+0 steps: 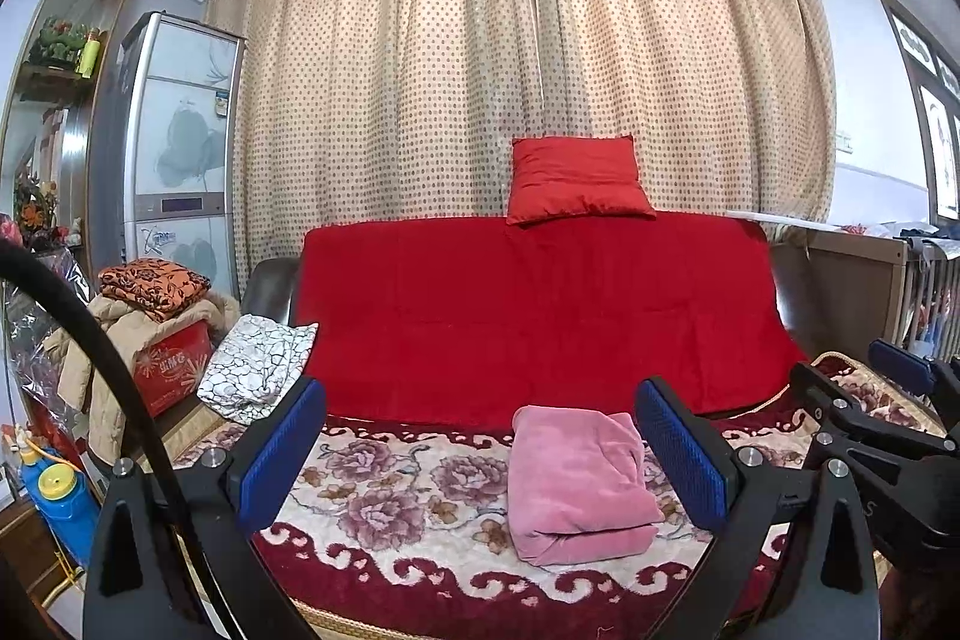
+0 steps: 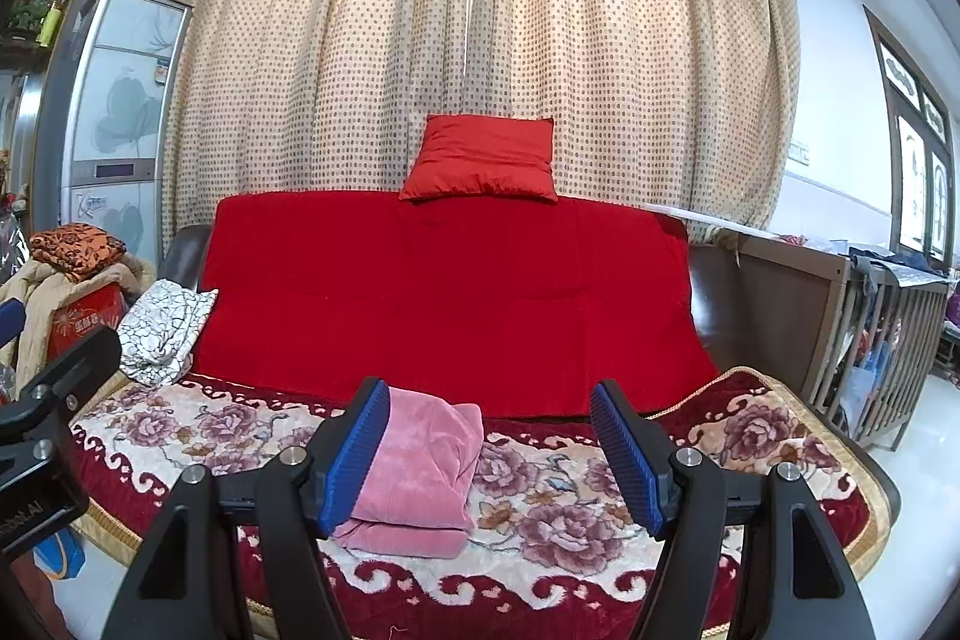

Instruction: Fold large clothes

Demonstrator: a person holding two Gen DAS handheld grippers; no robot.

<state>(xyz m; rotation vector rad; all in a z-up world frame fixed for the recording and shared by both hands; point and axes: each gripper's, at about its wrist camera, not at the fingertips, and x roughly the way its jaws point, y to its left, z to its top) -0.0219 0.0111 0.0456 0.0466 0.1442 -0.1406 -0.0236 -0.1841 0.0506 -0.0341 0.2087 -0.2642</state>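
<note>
A pink garment [image 1: 576,484] lies folded into a thick bundle on the floral sofa seat [image 1: 372,490]. My left gripper [image 1: 480,454] hovers in front of it, open, with nothing between its blue pads [image 1: 282,448]. In the right wrist view the same pink garment [image 2: 420,472] lies just behind the left pad, and my right gripper [image 2: 492,454] stands open and holds nothing. The right gripper also shows at the right edge of the left wrist view, and the left gripper's black frame [image 2: 48,400] shows at the left edge of the right wrist view.
A red blanket [image 1: 540,310] covers the sofa back, with a red pillow [image 1: 576,178] on top. A white patterned cloth [image 1: 258,370] lies on the left arm. Clothes and a red box [image 1: 168,364] pile up at the left; a slatted crib [image 2: 888,340] stands at the right.
</note>
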